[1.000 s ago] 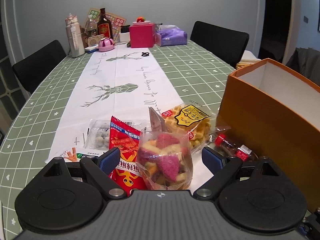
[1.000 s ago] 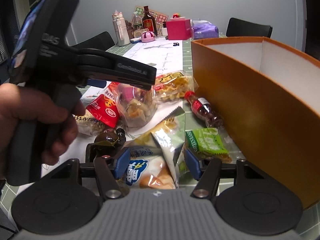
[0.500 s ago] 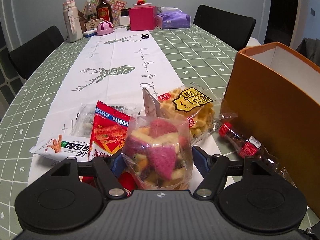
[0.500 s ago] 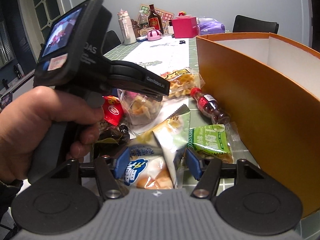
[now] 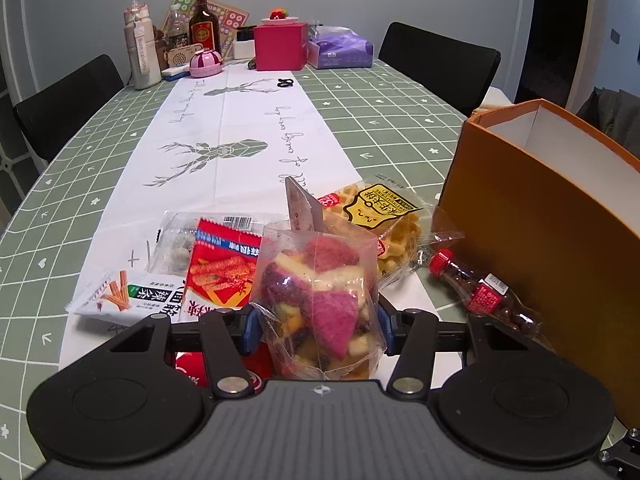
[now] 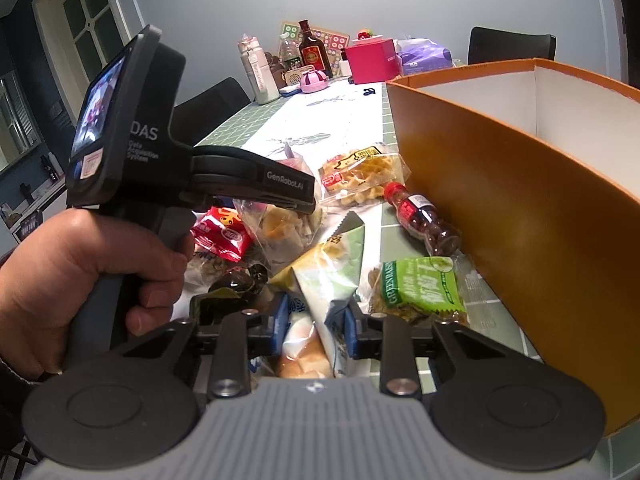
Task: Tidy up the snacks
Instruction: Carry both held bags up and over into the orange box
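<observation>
A clear bag of pink and yellow chips (image 5: 316, 280) stands between the pads of my left gripper (image 5: 316, 324). Its jaws are closing and the pads press the bag's sides. My right gripper (image 6: 315, 326) has its jaws closing on a white-and-green bread packet (image 6: 320, 272), with the pads squeezing it. The left gripper (image 6: 308, 206) shows in the right wrist view, held by a hand (image 6: 80, 280). An open orange box (image 5: 540, 208) (image 6: 500, 184) stands to the right of the snack pile.
Around the held bags lie a waffle packet (image 5: 380, 216), a red-capped bottle of dark beans (image 5: 480, 296), a red packet (image 5: 224, 272), a white stick-snack packet (image 5: 120, 296) and a green packet (image 6: 420, 284). Bottles and a pink box (image 5: 280, 46) crowd the far end. Black chairs (image 5: 440, 60) flank the table.
Both grippers' jaws have narrowed from wide apart until the pads press on their bags. The hands have stayed roughly in place.
</observation>
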`<move>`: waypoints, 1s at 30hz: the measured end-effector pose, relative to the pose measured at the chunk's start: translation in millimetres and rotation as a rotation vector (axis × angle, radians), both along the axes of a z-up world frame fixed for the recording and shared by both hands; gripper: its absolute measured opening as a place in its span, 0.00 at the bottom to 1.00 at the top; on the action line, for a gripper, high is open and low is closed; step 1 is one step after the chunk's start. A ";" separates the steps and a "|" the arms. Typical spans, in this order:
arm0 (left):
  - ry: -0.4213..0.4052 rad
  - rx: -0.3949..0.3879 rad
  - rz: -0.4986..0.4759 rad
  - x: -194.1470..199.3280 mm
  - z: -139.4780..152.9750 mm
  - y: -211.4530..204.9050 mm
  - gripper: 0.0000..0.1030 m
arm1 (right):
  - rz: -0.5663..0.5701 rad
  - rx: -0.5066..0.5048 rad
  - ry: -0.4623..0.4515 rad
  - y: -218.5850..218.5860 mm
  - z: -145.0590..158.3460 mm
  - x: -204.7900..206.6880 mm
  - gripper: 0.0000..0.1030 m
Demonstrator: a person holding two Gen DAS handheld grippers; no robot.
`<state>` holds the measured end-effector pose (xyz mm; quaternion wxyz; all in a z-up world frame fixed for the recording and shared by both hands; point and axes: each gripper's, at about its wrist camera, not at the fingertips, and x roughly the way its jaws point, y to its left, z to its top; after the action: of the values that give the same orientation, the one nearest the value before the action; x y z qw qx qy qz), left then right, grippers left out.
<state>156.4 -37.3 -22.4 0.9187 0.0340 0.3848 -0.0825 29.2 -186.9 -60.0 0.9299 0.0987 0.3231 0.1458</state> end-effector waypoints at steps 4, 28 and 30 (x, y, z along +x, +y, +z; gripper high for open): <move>-0.024 0.006 -0.009 -6.7 11.2 2.7 0.59 | 0.002 -0.008 -0.016 0.2 5.9 -1.7 0.23; -0.193 -0.021 -0.149 -57.6 88.8 -12.1 0.59 | -0.062 -0.011 -0.176 -47.2 83.1 -37.4 0.22; -0.205 -0.024 -0.171 -58.4 93.7 -19.5 0.59 | -0.075 -0.015 -0.197 -56.8 92.6 -41.5 0.22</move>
<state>98.0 -56.8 71.2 0.9431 0.0638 0.2838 -0.1611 -12.3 -243.7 32.6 0.9626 0.0888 0.2274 0.1176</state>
